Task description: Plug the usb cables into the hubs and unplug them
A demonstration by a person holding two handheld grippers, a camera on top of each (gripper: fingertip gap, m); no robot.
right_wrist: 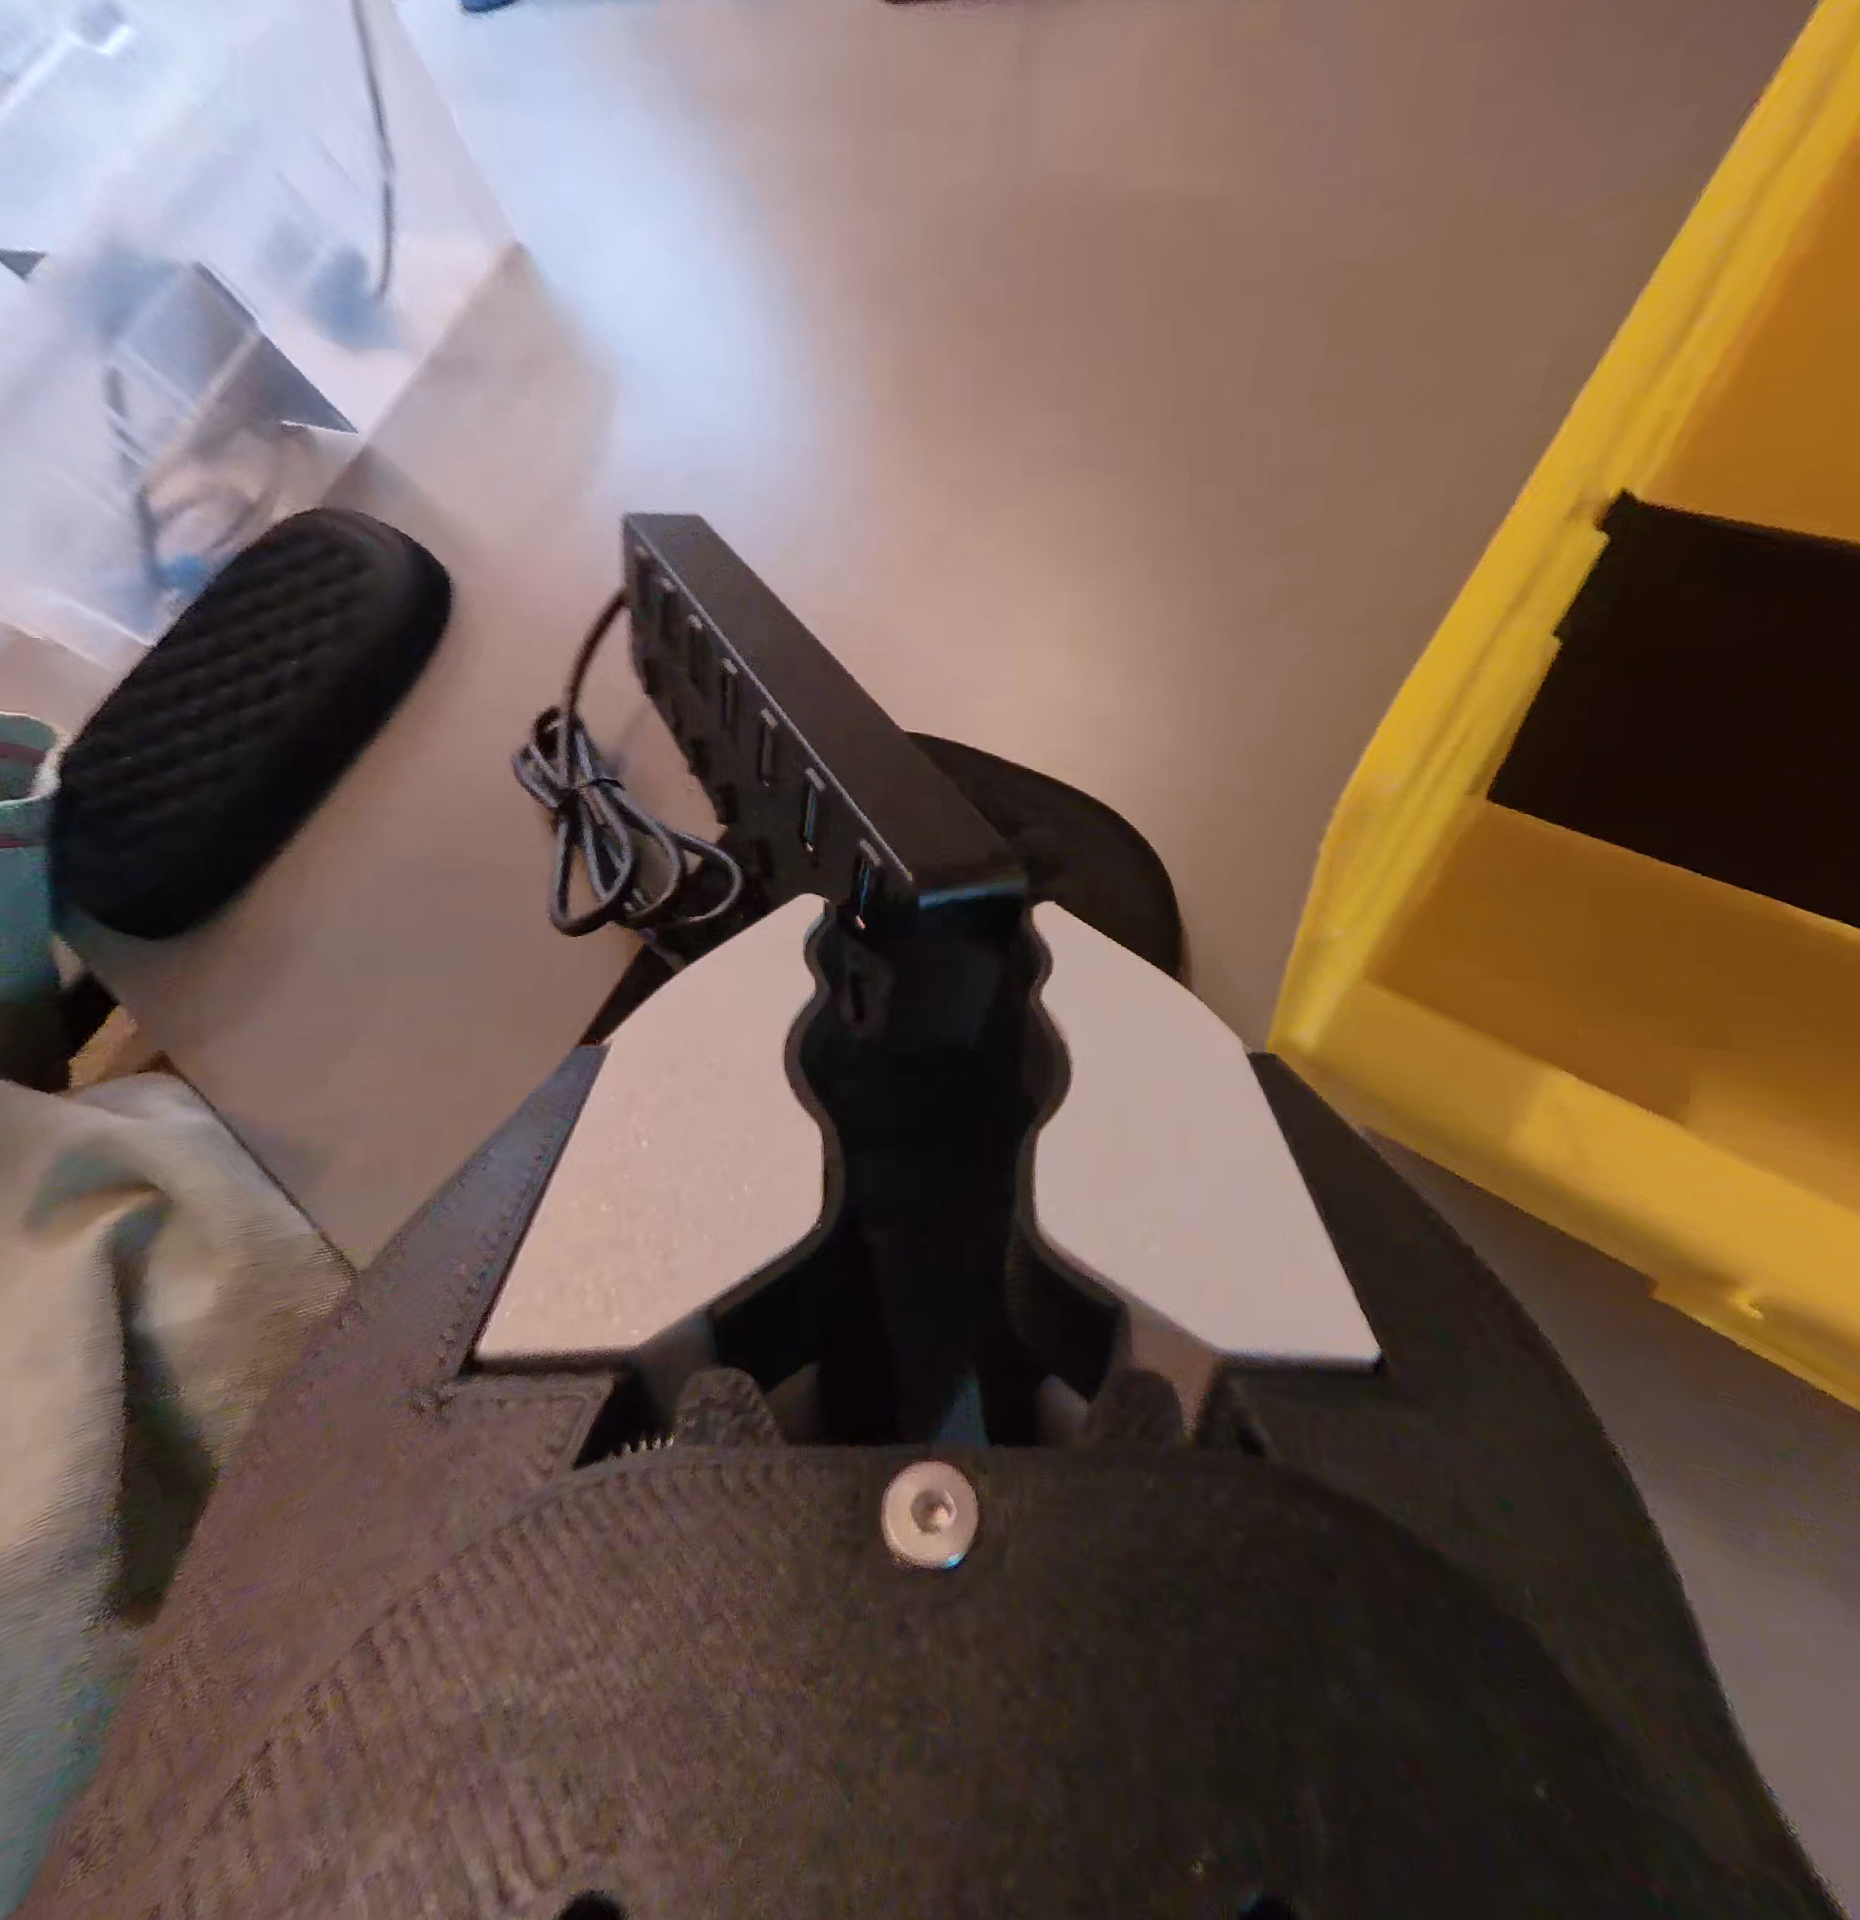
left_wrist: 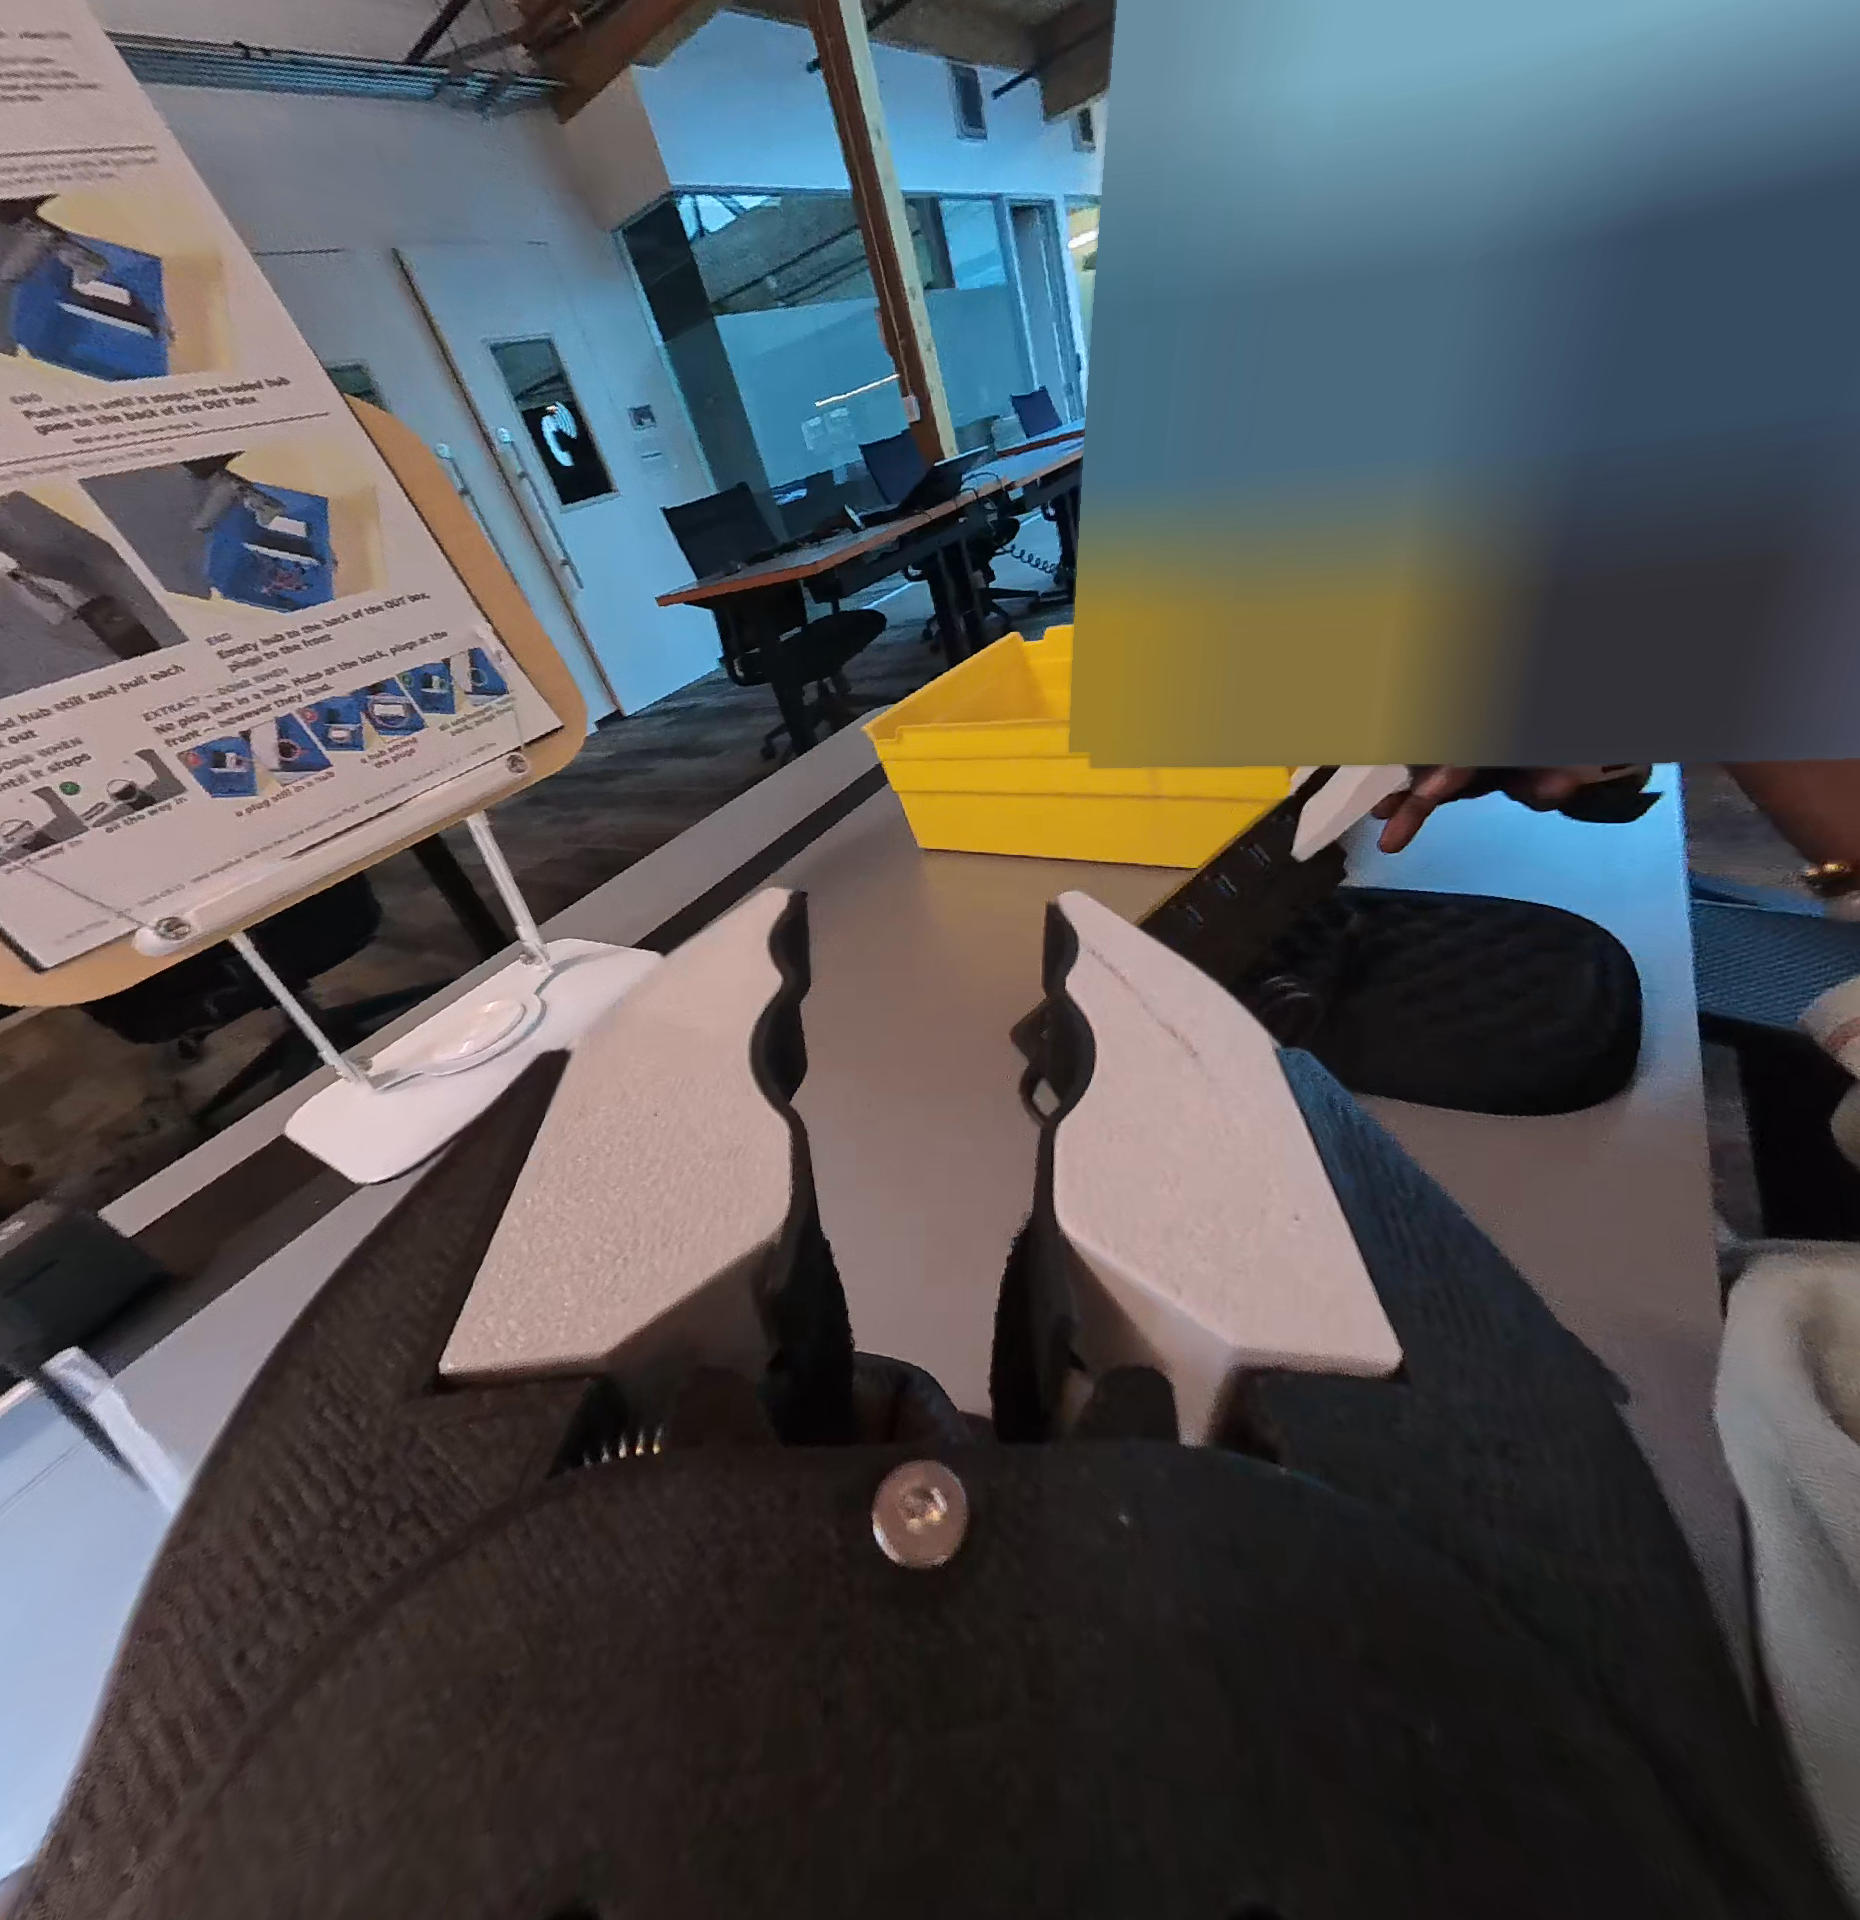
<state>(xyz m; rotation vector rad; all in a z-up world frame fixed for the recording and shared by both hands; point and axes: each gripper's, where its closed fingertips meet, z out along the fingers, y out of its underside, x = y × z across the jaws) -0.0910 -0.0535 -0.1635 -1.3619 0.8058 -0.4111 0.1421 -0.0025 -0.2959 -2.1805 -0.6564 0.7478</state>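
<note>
Your left tongs (left_wrist: 921,997) point out level over the grey bench (left_wrist: 905,1091), the two pale fingers (left_wrist: 677,1122) standing apart with only bare bench surface between them; they hold and touch nothing. Your right tongs (right_wrist: 921,925) reach down and forward toward the bench (right_wrist: 905,312), closed on the near end of the black USB hub (right_wrist: 801,707). The hub runs away from the tongs toward the upper left, its row of ports facing left, and its far end appears lifted off the bench, though the steep view makes this hard to judge. The hub's black cable (right_wrist: 604,831) leaves the far end and lies bundled on the bench just left of the hub. A black padded rest (right_wrist: 240,717) lies farther left, apart from the cable. A yellow bin (right_wrist: 1632,727) stands close on the right of the right tongs, with a dark insert inside it. In the left wrist view the same hub (left_wrist: 1248,894) shows ahead and to the right, held by the right tongs (left_wrist: 1331,821), with a hand (left_wrist: 1466,800) behind them, the padded rest (left_wrist: 1466,997) just beyond and the yellow bin (left_wrist: 1009,769) at the far edge. An instruction board (left_wrist: 230,520) on a white stand (left_wrist: 458,1070) sits at the left.
</note>
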